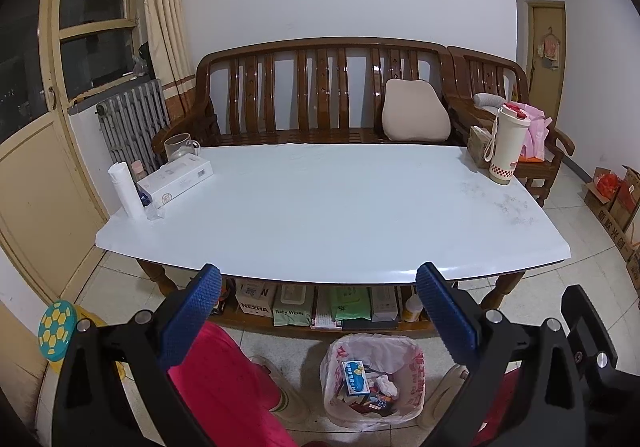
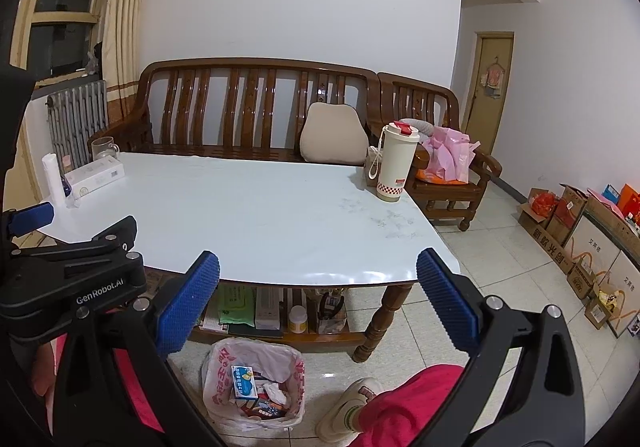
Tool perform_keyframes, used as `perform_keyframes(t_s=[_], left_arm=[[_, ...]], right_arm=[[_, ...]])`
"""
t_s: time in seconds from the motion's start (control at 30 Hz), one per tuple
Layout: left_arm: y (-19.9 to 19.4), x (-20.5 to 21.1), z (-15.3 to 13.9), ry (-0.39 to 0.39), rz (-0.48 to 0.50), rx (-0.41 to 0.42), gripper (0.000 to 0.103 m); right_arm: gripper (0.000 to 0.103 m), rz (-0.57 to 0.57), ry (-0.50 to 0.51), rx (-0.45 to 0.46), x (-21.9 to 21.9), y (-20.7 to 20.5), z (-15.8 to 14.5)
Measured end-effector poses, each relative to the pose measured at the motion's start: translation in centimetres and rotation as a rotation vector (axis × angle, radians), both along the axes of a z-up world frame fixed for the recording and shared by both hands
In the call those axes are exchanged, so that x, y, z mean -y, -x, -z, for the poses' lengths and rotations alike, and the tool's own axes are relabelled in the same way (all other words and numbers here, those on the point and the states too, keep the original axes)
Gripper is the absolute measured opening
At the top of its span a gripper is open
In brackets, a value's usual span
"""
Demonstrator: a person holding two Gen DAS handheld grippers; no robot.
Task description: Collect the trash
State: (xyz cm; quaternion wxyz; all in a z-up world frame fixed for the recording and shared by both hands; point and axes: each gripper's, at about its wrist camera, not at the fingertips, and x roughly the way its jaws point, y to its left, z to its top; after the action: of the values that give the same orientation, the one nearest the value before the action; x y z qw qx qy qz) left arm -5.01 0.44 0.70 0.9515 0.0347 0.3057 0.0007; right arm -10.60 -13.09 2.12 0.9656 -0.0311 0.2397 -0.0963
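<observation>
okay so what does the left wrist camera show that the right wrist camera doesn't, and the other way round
Only the left wrist view shows the round blue and yellow disc on the floor at the left, and the baby wipes pack on the table's lower shelf.

Only the right wrist view shows the long row of cardboard boxes along the right wall, and the left gripper's body with its GenRobot.AI label.

Both show the white table, the wooden bench, the white tumbler, and the bag-lined trash bin with boxes and paper inside. The left gripper and right gripper are open and empty.
</observation>
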Motion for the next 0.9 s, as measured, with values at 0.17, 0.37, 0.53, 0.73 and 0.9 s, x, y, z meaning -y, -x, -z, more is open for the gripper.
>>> perform_keyframes(t_s=[0.17, 0.37, 0.53, 0.73, 0.9], left_arm=[[-0.25, 0.0, 0.12, 0.005, 0.001, -0.013, 0.095], [-0.34, 0.05, 0.16, 0.005, 0.0, -0.018, 0.095], [-0.43, 0.0, 0.32, 0.004, 0.003, -0.021, 0.095], [-0.54, -0.12, 0.49, 0.005, 0.003, -0.027, 0.095], [-0.54, -0.16, 0.53, 0.005, 0.002, -0.027, 0.095]], right_arm=[[0.097, 0.003, 0.002, -0.003, -0.02, -0.01, 0.19], [0.097, 0.004, 0.002, -0.007, -0.1, -0.05, 0.46], [0.097, 0.008, 0.003, -0.008, -0.11, 0.0, 0.69], [0.097, 0.006, 0.002, -0.009, -0.07, -0.01, 0.69], [0.097, 0.008, 0.003, -0.009, -0.14, -0.03, 0.65]])
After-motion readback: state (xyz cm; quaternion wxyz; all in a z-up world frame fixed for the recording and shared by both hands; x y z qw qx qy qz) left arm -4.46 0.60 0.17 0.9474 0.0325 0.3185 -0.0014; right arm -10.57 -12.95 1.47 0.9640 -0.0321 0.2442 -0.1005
